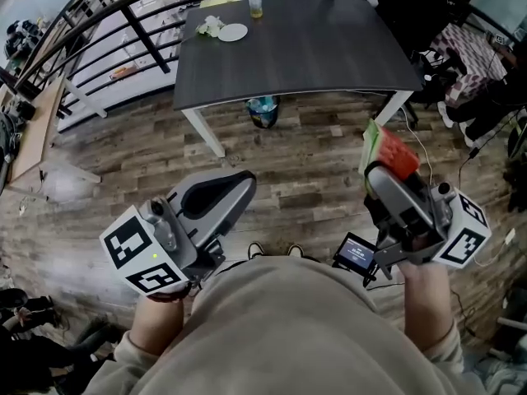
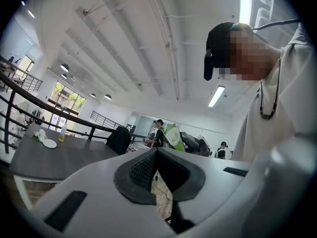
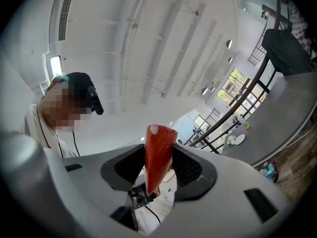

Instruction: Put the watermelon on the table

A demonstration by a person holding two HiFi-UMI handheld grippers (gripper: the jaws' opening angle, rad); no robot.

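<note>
A watermelon slice (image 1: 395, 151), red flesh with a green rind, sits upright in my right gripper (image 1: 384, 174), which is shut on it and held in the air over the wooden floor, well short of the dark grey table (image 1: 313, 52). In the right gripper view the red wedge (image 3: 158, 155) stands between the pads, with the table (image 3: 292, 115) far off at the right. My left gripper (image 1: 244, 184) hangs at the lower left, shut with nothing in it; in its own view the pads (image 2: 146, 170) meet. The slice's green rind (image 2: 174, 135) shows there in the distance.
On the table's far side lie a white plate (image 1: 232, 32), a crumpled white thing (image 1: 210, 26) and a bottle (image 1: 255, 3). A blue bag (image 1: 263, 111) sits under the table. A black chair (image 1: 420, 11) stands at its right corner, railings (image 1: 107, 31) run along the left, and a small screen (image 1: 356, 253) lies by my feet.
</note>
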